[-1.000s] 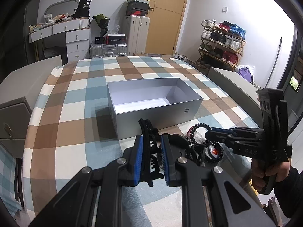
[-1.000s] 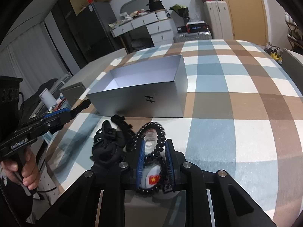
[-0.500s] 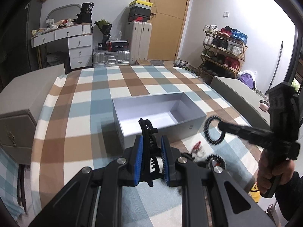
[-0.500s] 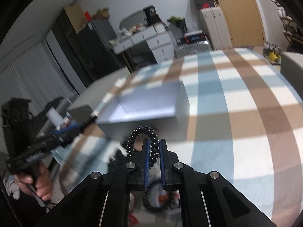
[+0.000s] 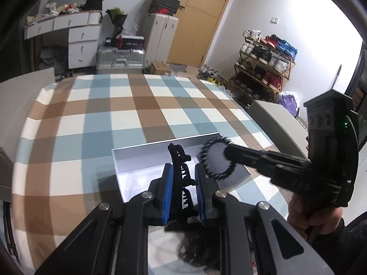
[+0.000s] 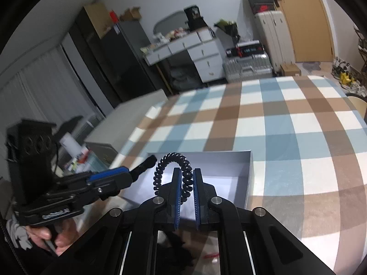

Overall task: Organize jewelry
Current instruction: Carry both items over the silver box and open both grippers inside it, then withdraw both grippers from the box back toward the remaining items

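My left gripper [image 5: 183, 174] is shut on a black toothed hair claw clip [image 5: 180, 167] and holds it above the near end of the open grey box [image 5: 137, 160]. My right gripper [image 6: 185, 183] is shut on a black spiral hair tie [image 6: 179, 171], held above the same box [image 6: 248, 176]. In the left wrist view the right gripper [image 5: 226, 152] comes in from the right with the spiral tie [image 5: 216, 160] over the box. In the right wrist view the left gripper [image 6: 142, 168] reaches in from the left over the box's end.
The box sits on a checked tablecloth [image 5: 114, 114] in blue, brown and cream. Dark items [image 5: 199, 254] lie blurred on the cloth beneath my left gripper. A red piece [image 6: 212, 255] lies on the cloth under my right gripper. Grey cabinets stand beside the table [image 5: 277, 119].
Both grippers have risen from the cloth and moved forward over the box. The right gripper lifted the spiral tie off the pile; the left kept hold of the claw clip.
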A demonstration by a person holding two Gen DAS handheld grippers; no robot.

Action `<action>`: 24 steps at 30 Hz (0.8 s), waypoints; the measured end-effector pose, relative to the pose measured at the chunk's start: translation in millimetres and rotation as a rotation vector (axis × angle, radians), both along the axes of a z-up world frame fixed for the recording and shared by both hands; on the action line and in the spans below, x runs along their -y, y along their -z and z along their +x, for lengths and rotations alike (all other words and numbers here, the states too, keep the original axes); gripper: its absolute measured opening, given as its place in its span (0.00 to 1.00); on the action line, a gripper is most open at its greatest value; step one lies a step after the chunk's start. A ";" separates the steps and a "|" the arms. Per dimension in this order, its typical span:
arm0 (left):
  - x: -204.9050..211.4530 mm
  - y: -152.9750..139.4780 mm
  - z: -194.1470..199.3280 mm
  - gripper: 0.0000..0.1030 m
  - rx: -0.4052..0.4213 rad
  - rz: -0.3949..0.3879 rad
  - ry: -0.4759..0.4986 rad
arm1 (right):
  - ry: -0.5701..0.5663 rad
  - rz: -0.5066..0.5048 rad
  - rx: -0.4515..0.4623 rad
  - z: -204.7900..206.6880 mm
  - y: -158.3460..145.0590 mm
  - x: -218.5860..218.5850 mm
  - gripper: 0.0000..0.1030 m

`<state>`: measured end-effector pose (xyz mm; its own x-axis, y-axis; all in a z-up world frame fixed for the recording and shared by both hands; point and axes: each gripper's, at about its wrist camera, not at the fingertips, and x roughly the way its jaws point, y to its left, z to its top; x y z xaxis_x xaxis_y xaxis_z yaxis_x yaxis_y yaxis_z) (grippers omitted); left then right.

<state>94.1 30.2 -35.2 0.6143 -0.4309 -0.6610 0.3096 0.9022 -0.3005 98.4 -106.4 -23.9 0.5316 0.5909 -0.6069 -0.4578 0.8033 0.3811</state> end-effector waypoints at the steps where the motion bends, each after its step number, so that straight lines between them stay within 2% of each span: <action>1: 2.0 3.2 3.6 0.14 -0.013 0.001 0.005 | 0.003 -0.008 -0.012 3.3 4.1 -0.7 0.09; 9: 5.2 18.2 16.4 0.14 -0.090 -0.018 0.015 | 0.012 -0.031 -0.046 18.9 19.1 -3.0 0.11; 13: 6.4 16.0 15.6 0.15 -0.090 -0.001 0.004 | 0.009 -0.011 -0.056 22.3 21.0 -1.4 0.11; 15: 5.2 11.9 11.3 0.22 -0.077 0.013 -0.011 | 0.010 0.006 -0.060 21.4 19.9 1.5 0.13; 16: 4.7 10.0 10.5 0.35 -0.068 0.019 -0.020 | 0.013 0.015 -0.058 20.5 18.0 3.0 0.15; 17: 4.0 7.8 8.1 0.54 -0.058 0.023 -0.031 | 0.016 0.026 -0.051 18.5 15.2 5.2 0.16; 19: 1.1 0.8 0.7 0.69 -0.019 0.013 -0.049 | 0.028 0.038 -0.018 10.5 6.7 11.2 0.31; 21: 0.4 -7.4 -9.4 0.69 0.018 0.005 -0.049 | 0.042 0.038 0.026 0.4 -2.8 16.8 0.43; 24: 5.1 -17.5 -22.6 0.69 0.056 0.043 -0.055 | 0.059 0.047 0.091 -19.3 -17.4 26.6 0.54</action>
